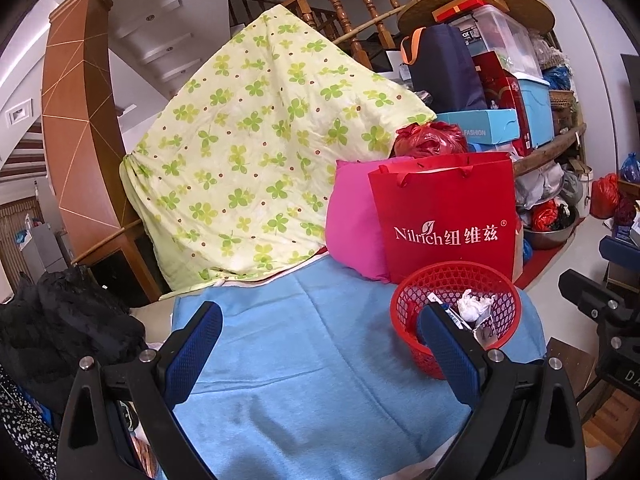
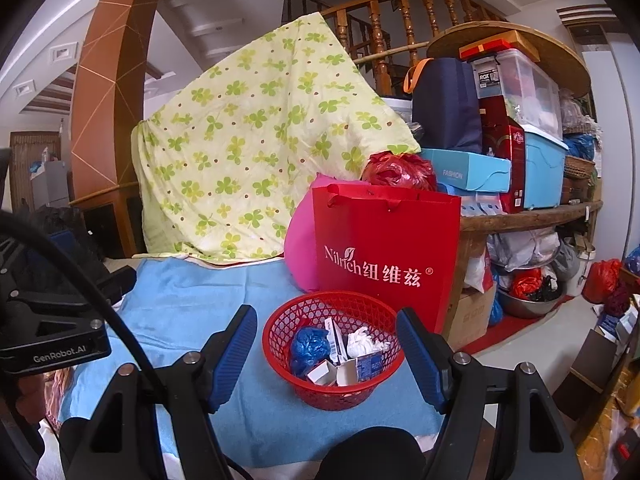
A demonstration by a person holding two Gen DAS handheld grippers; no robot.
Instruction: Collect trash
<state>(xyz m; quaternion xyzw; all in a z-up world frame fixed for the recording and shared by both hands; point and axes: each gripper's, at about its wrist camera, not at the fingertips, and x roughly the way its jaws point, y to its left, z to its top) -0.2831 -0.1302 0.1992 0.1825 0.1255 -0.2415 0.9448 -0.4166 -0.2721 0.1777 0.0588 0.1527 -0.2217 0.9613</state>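
A red mesh basket (image 2: 334, 346) stands upright at lower centre. Inside lie a blue crumpled bag (image 2: 309, 348), white tissue (image 2: 364, 340) and small cartons (image 2: 362, 366).

Surface: a flat top is being covered by a light blue cloth (image 2: 192, 304), spread smooth; what lies beneath cannot be told.
Near right: a red mesh basket (image 2: 280, 332) is being carried on the cloth, upright.
Behind basket: a red paper bag (image 2: 384, 240) is being stood upright, touching the basket's far rim.
Beside bag: a pink cushion (image 2: 300, 248) is being propped against the bag's left side.
Far edge: a clover-print quilt (image 2: 248, 140) is being draped down onto the cloth's back edge.
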